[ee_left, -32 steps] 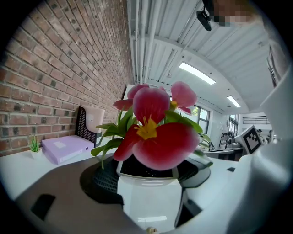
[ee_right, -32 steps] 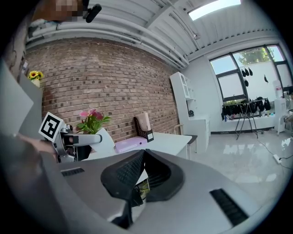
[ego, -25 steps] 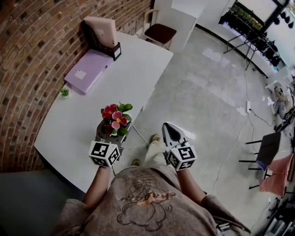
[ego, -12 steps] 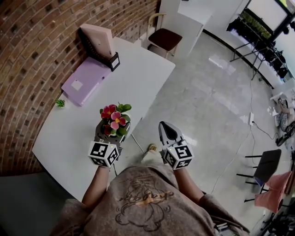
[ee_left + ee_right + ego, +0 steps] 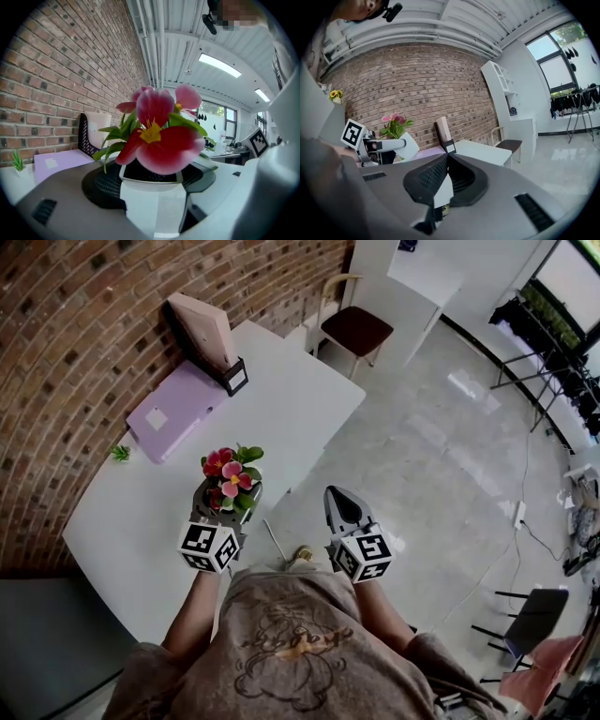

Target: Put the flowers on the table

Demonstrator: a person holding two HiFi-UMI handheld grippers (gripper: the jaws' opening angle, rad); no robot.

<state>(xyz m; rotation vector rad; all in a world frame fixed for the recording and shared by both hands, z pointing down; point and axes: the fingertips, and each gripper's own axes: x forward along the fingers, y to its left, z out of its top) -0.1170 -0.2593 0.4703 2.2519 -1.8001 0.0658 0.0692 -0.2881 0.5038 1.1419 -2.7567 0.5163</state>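
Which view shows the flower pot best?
Left gripper view: the flower pot fills the frame, clamped in the left gripper. Head view shows mostly its blooms from above; right gripper view shows it small, side-on, at left.

Flowers (image 5: 231, 475) in left tongs (image 5: 225, 506), seemingly over table (image 5: 141, 498); right tongs (image 5: 335, 495) rightward.

Bright, even light from windows (image 5: 572, 277) at upper right, glare on the floor (image 5: 466, 386), fisheye-bent edges with black corners, close flowers (image 5: 159, 131) blurred.
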